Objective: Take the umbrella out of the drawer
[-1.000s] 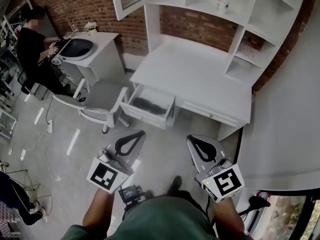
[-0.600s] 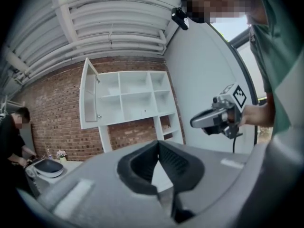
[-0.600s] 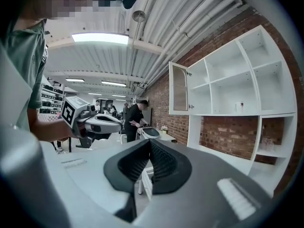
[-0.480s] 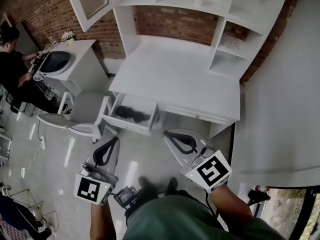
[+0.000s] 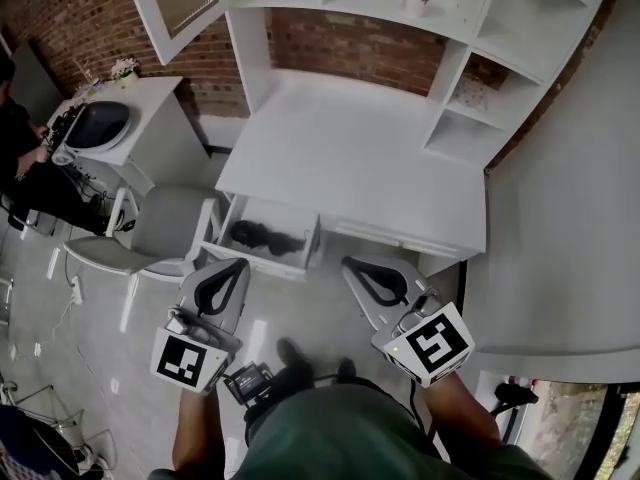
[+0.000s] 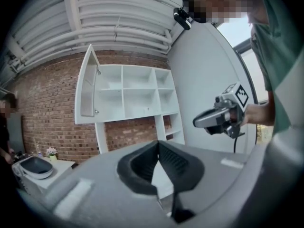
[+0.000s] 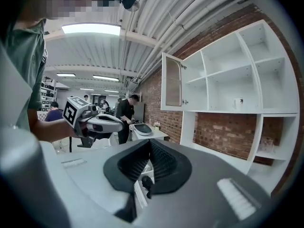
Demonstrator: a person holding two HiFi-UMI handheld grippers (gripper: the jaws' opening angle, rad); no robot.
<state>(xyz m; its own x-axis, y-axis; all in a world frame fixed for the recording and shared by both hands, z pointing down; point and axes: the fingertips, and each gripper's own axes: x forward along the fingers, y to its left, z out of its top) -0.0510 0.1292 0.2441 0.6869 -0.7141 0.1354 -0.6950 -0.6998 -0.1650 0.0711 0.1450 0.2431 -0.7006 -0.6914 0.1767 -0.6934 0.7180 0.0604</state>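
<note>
The white desk (image 5: 350, 153) has its left drawer (image 5: 296, 266) pulled open. A black folded umbrella (image 5: 256, 236) lies inside it. My left gripper (image 5: 239, 264) is shut and empty, its tips just short of the drawer's front edge. My right gripper (image 5: 351, 264) is also shut and empty, and hovers in front of the desk to the right of the drawer. In the left gripper view the jaws (image 6: 158, 144) meet at the tips, and the right gripper (image 6: 217, 118) shows beside them. In the right gripper view the jaws (image 7: 150, 142) are closed, with a dark piece of the umbrella (image 7: 146, 184) below.
A grey chair (image 5: 160, 230) stands left of the drawer, close to my left gripper. Beyond it is a small white table (image 5: 150, 138) where a person (image 5: 22, 163) sits. White shelves (image 5: 470, 63) with an open cabinet door (image 5: 178, 3) rise over the desk. A white wall (image 5: 570, 218) runs on the right.
Both grippers have moved forward toward the desk, still shut. The open drawer now lies right ahead of the left gripper's tips.
</note>
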